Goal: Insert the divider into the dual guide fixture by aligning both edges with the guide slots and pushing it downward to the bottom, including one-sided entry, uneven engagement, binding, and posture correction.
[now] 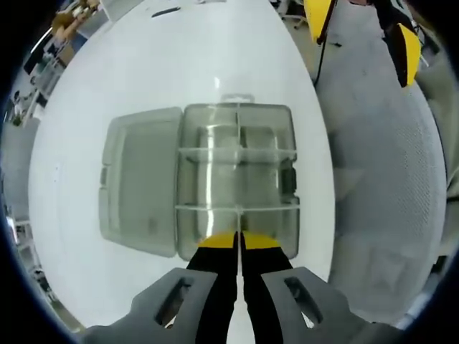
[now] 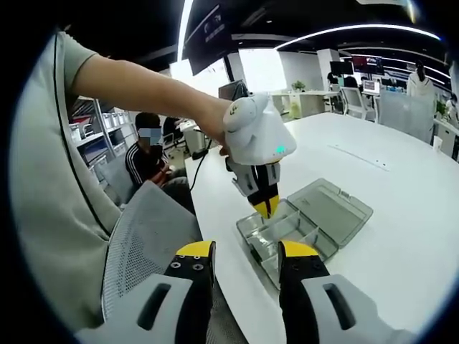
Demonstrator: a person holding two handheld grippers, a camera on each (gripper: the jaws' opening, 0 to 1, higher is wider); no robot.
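Observation:
A clear plastic compartment box [image 1: 237,179] lies on the white table [image 1: 143,64], with its lid [image 1: 140,190] folded open flat beside it. My left gripper [image 1: 239,240] hovers just over the box's near end. Its yellow-tipped jaws are pressed together on a thin clear divider seen edge-on, in line with the box's centre wall. In the right gripper view the left gripper [image 2: 267,208] points down at the box [image 2: 287,233], held by a person's hand. My right gripper [image 2: 246,252] is open and holds nothing, back from the box at the table's edge; its yellow tips [image 1: 362,32] show far off.
A grey mesh chair [image 1: 380,179] stands close against the table edge beside the box, also visible as the chair [image 2: 143,236]. A person [image 2: 147,161] sits beyond it. Desks and monitors fill the far room. Bare tabletop [image 2: 401,215] stretches past the lid.

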